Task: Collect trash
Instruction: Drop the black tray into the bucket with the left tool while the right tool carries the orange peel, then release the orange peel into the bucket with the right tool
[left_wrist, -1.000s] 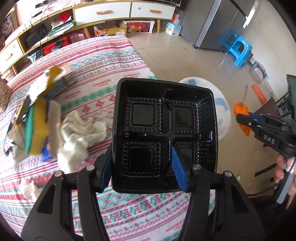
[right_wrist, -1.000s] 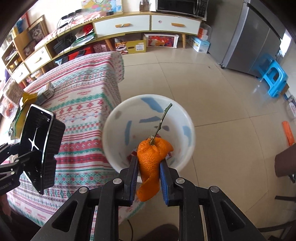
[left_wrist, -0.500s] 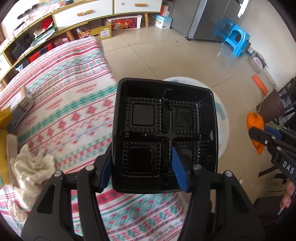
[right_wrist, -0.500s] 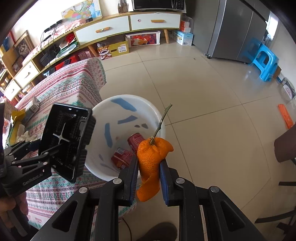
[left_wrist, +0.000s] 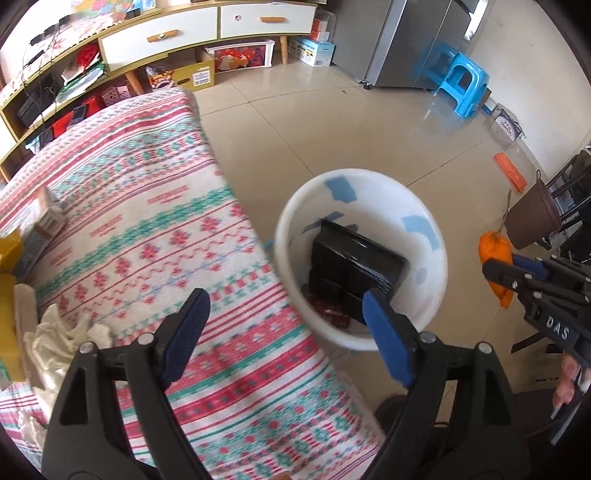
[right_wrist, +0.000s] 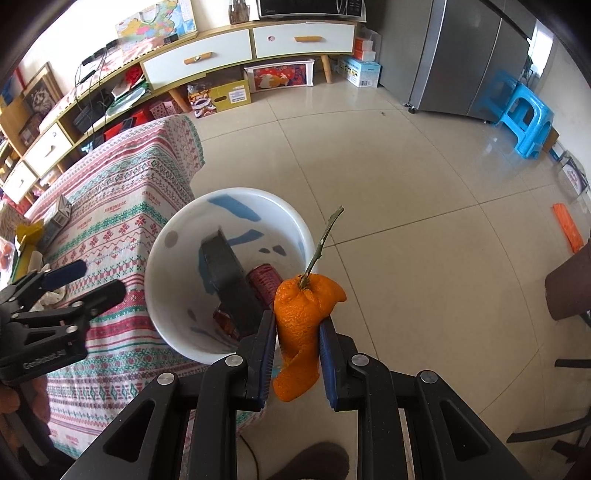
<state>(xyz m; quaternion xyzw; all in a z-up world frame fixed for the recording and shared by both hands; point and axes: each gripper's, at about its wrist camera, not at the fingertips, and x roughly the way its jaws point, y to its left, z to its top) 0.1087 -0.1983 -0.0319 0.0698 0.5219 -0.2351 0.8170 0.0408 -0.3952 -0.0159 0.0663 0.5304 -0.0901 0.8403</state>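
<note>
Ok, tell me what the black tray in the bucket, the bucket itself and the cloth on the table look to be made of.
Black tray: thin moulded plastic, glossy; ribbed walls catch the light.
Bucket: white plastic, smooth and slightly shiny, with blue patches that may be tape or print.
Cloth: woven fabric, matte, with red and green patterned bands; the fibre is unclear.

Black tray (left_wrist: 354, 262) in a white bin (left_wrist: 434, 236) with blue patches, orange peel (right_wrist: 301, 325) with a green stem, blue-padded black grippers, red, green and white patterned tablecloth (left_wrist: 147, 229), bright blue stool (right_wrist: 524, 118), beige floor tiles (right_wrist: 424, 229)
</note>
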